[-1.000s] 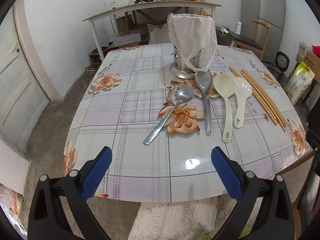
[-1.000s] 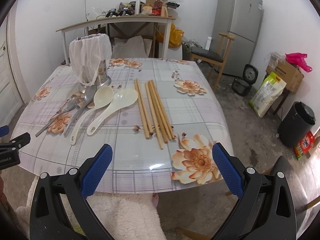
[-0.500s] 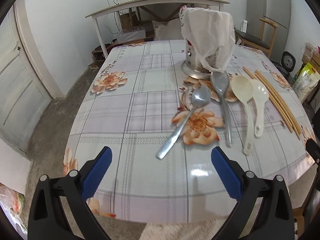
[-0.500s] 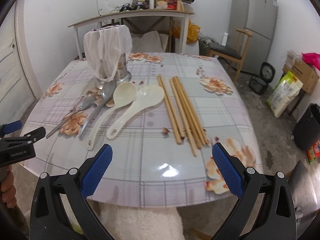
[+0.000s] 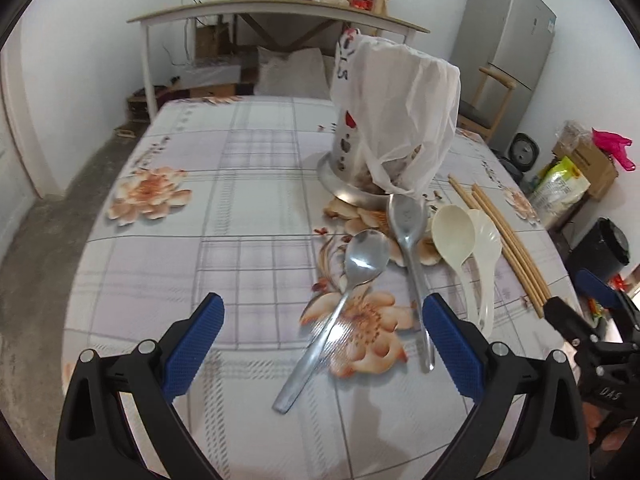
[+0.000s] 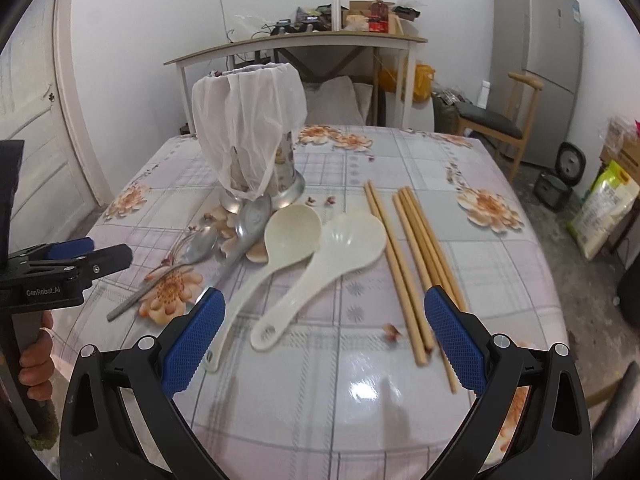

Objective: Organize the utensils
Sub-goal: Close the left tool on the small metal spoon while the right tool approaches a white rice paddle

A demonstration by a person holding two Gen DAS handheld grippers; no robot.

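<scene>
1. So, both my grippers hang over the near edge of the table (image 6: 500, 272), jaws spread wide apart and holding nothing: the left gripper (image 5: 322, 342) faces the metal spoons, the right gripper (image 6: 324, 334) faces the plastic ones and the chopsticks.
2. Every utensil lies flat on the flowered cloth, none yet sorted, so I judge the job has barely begun.
3. Straight ahead of my left jaws lies the smaller metal spoon (image 5: 344, 304), handle slanting toward me; that near handle end looks the easiest thing to pinch.
4. Just beside it runs the longer metal spoon (image 5: 412, 264), its bowl touching the base of the utensil holder (image 6: 280, 176).
5. Between my right jaws I see the cream ladle (image 6: 276, 256) and the white rice paddle (image 6: 332, 260), bowls side by side and overlapping a little, handles pointing at me, again convenient for a grab from this side.
6. To their right the wooden chopsticks (image 6: 412, 256) lie in a loose, nearly parallel bundle.
7. A thin plastic bag (image 6: 248, 136) is draped over the holder and covers its mouth; I suspect that must come off, or be opened, before anything goes in.
8. Thin handles lying flat on slick cloth may slip, so I would close low and square.
</scene>
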